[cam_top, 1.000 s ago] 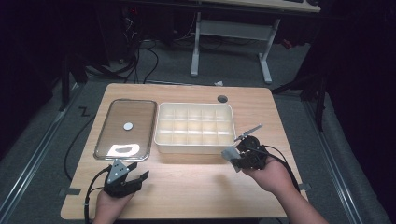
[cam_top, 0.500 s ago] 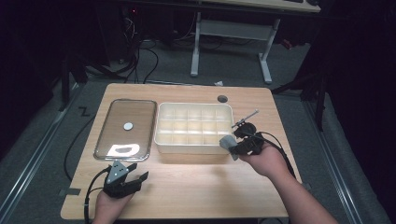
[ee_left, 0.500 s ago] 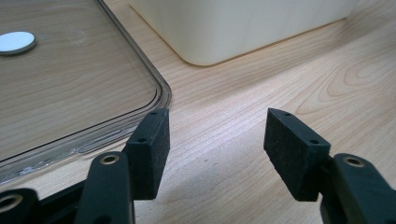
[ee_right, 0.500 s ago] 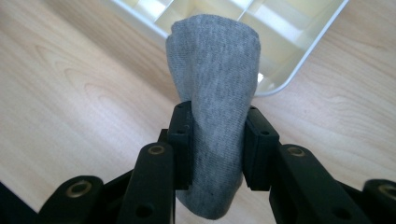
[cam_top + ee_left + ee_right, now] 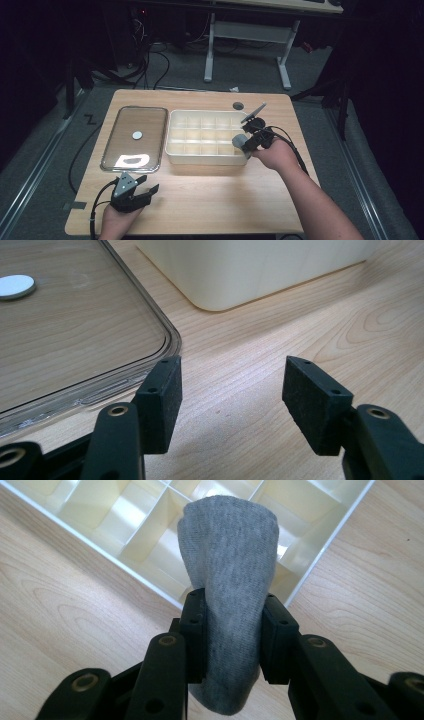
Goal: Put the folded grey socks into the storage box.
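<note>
Our right claw (image 5: 234, 630) clamped on a rolled grey sock (image 5: 231, 580) — held over the near right corner of the cream divided tray (image 5: 200, 155), our left claw (image 5: 232, 390) wide apart, nothing between, low over the surface (image 5: 210, 195) beside the clear lid (image 5: 150, 135).

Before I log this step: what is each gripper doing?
Left gripper: open, empty, above the table.
Right gripper: shut on a grey cloth roll, at the divided tray.

dim lab: cables (image 5: 150, 60) on carpet, desk frame (image 5: 247, 47) behind.
</note>
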